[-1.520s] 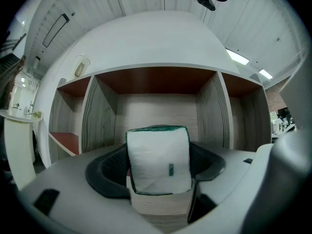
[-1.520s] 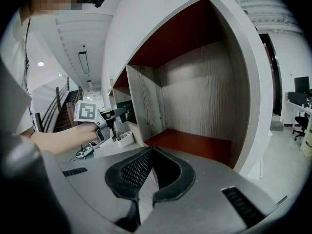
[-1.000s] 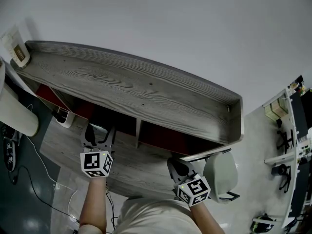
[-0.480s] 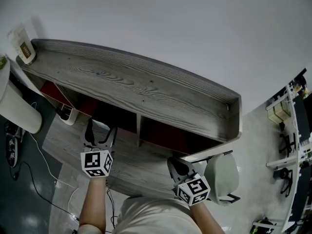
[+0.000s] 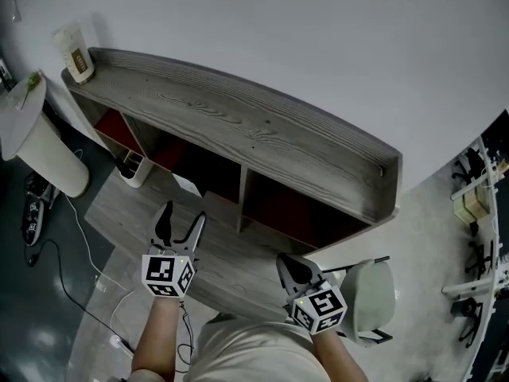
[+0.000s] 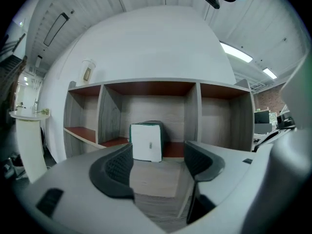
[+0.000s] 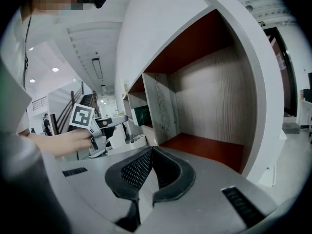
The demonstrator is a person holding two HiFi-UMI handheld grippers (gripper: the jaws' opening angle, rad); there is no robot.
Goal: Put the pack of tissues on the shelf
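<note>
The left gripper (image 5: pixel 181 223) hovers over the desk (image 5: pixel 231 263) with its jaws wide apart and closing; nothing is between them. The right gripper (image 5: pixel 291 267) is held over the desk's near right edge, its jaws pressed together and empty. A pale chair (image 5: pixel 371 297) stands just right of it, beside the desk. Beyond the left gripper, in line with the gap between its jaws but well clear of them, the pack (image 6: pixel 146 141) stands upright in the shelf (image 5: pixel 238 126). It sits in the wide middle compartment, towards its left side and near the front edge of the red floor, touching neither gripper. The compartments on either side of it look bare. On the shelf's grey top, at the far left end, a small bag (image 5: pixel 77 54) stands against the white wall
</note>
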